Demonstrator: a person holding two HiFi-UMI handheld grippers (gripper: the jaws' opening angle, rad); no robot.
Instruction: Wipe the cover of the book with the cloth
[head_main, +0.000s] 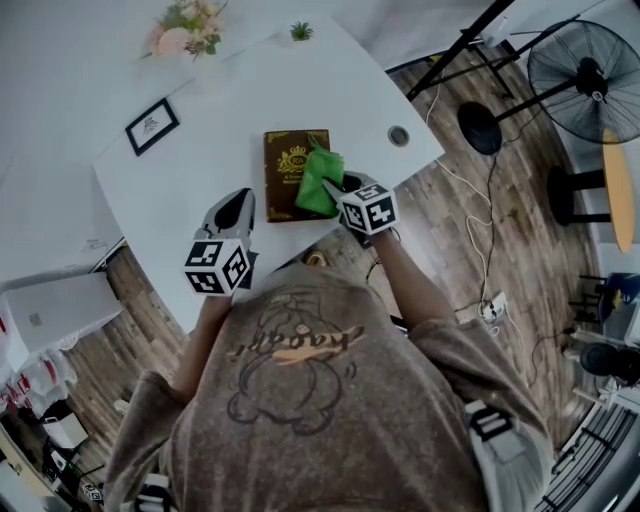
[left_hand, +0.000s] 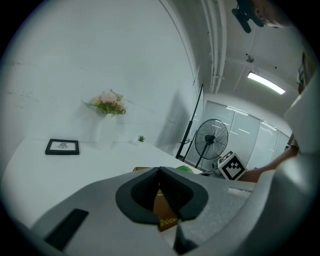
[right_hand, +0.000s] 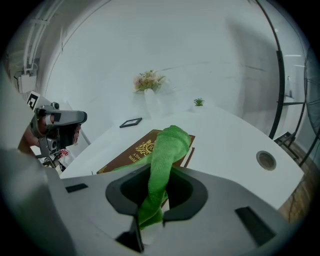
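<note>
Head view: my right gripper (head_main: 338, 190) holds the fluffy green cloth (head_main: 320, 178) on the brown, gold-crested hardcover book (head_main: 285, 180). Left gripper view: my left gripper (left_hand: 160, 172) is clenched, empty, off the book. Right gripper view: jaws pinch the cloth; I fear wiping will slide the unpinned book.
</note>
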